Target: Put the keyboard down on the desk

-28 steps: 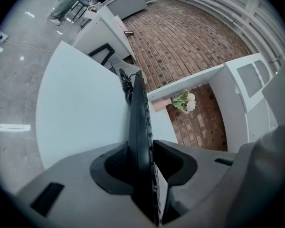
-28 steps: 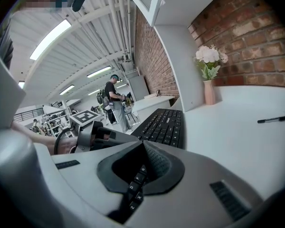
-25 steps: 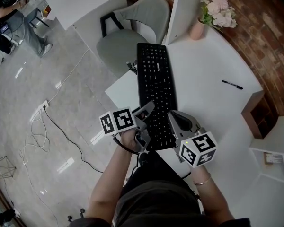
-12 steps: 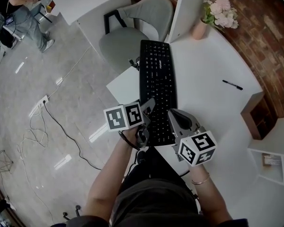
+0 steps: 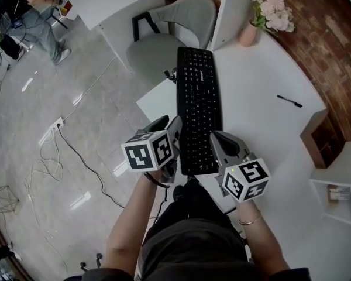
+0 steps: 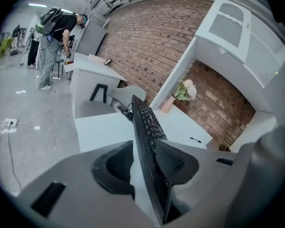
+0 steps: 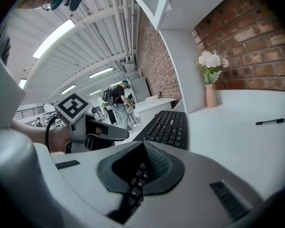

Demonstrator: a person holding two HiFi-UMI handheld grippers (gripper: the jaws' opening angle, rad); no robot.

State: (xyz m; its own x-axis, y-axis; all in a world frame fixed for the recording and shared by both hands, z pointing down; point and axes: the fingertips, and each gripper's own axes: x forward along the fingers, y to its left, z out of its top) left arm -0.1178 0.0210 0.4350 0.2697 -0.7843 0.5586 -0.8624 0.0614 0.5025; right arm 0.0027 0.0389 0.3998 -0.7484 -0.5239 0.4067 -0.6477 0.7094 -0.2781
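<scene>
Shifted leftward since a second ago, my left tool [image 5: 167,125] is closing around the near left edge of the keyboard [image 5: 199,107], my right tool [image 5: 218,140] is gripping its near right corner, and its length is running away from me along the desk [image 5: 263,122].

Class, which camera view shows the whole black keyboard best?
The head view: it shows the keyboard from above, keys up, along almost its full length. The left gripper view sees it only edge-on, as a thin dark strip; the right gripper view looks low across its keys, foreshortened.
</scene>
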